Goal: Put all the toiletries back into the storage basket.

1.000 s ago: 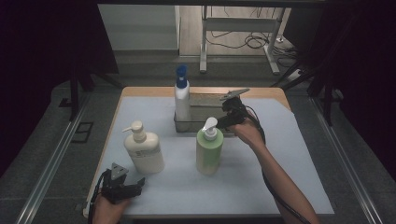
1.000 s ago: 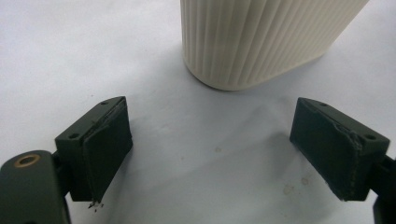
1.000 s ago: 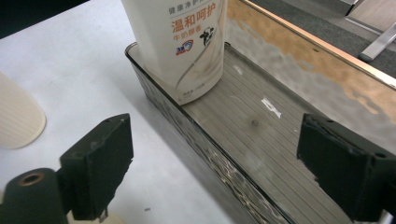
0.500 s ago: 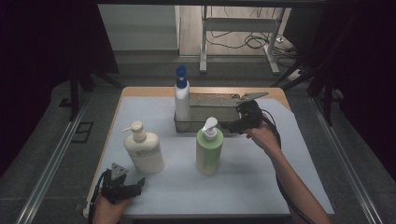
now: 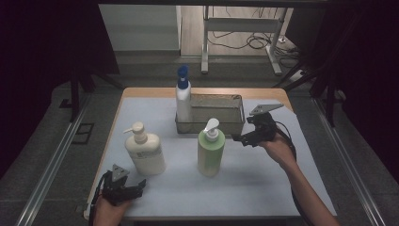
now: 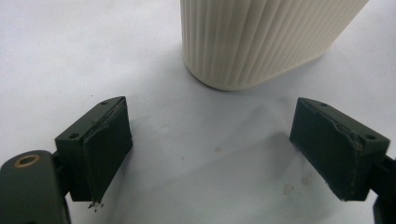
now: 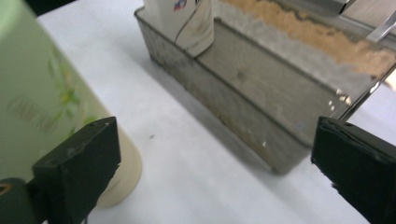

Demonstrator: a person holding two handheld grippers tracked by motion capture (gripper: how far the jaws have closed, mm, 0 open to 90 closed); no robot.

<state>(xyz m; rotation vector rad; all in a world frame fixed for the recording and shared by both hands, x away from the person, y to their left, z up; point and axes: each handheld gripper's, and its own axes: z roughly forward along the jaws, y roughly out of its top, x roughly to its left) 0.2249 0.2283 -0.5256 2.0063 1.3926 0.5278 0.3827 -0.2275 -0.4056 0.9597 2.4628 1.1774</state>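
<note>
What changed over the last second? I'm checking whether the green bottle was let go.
The right tool drew back from the green bottle's pump toward the table's right side, its jaws just opening and now empty. The bottle stands free. The left tool, cream bottle, blue-capped bottle and tray stayed put.

A bare strip of tabletop (image 5: pixel 277 179) is left along the near and right edges. The middle is blocked by the green bottle (image 5: pixel 210 153), cream bottle (image 5: pixel 144 150) and metal tray (image 5: pixel 211 126).
</note>
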